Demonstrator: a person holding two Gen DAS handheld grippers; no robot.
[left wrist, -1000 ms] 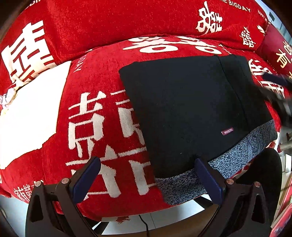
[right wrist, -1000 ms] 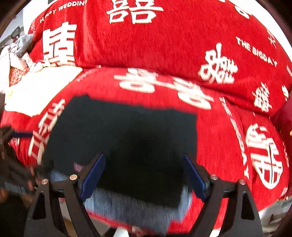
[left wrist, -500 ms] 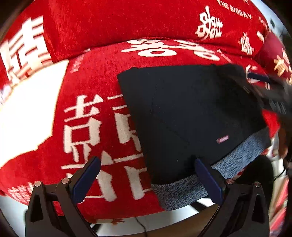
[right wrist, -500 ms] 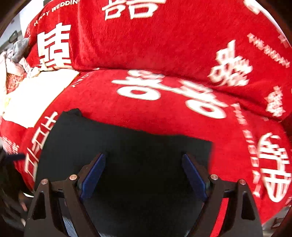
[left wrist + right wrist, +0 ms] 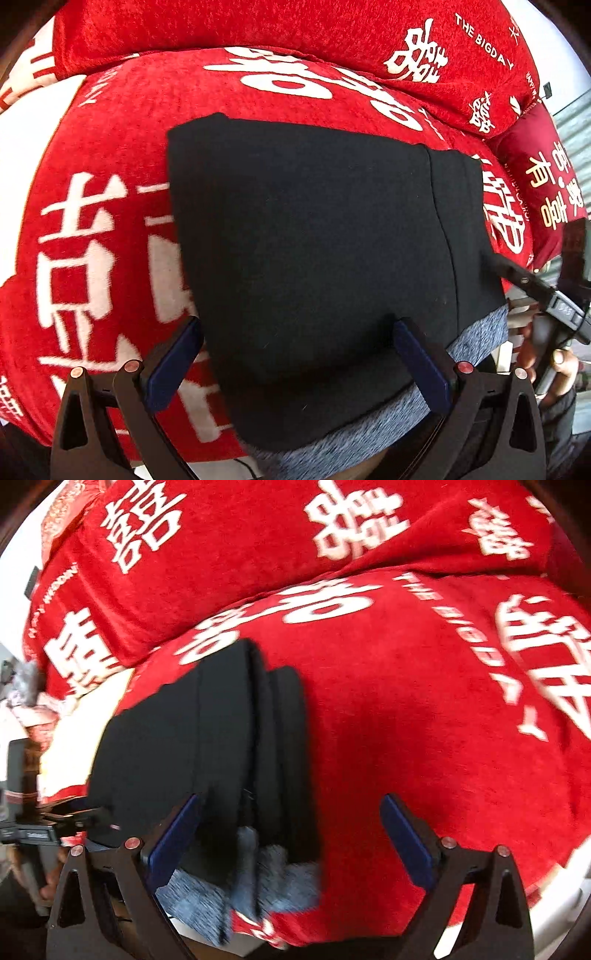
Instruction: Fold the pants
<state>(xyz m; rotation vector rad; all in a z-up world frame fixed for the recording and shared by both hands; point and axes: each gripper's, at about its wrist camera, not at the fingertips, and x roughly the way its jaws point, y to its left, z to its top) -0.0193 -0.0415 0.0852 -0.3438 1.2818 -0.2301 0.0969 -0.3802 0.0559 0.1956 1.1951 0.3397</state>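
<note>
The black pants [image 5: 314, 251] lie folded in a flat rectangle on the red seat, with the grey knit waistband [image 5: 369, 439] at the near edge. My left gripper [image 5: 299, 363] is open, its blue pads over the near part of the pants, holding nothing. In the right wrist view the pants [image 5: 207, 746] show stacked folded layers and the grey waistband [image 5: 240, 882]. My right gripper [image 5: 291, 842] is open and empty, its left pad at the pants' right edge. The right gripper also shows in the left wrist view [image 5: 517, 277] beside the pants' right edge.
The seat is a sofa covered in red cloth [image 5: 110, 155] with white characters, with a backrest [image 5: 240, 546] behind. A dark red cushion [image 5: 543, 177] lies at the right. A white sheet [image 5: 74, 738] lies left of the pants. The seat's front edge is just below the waistband.
My left gripper has moved in closer over the pants. My right gripper has swung to the right side of the pants and now looks along their right edge. Both stayed open.
</note>
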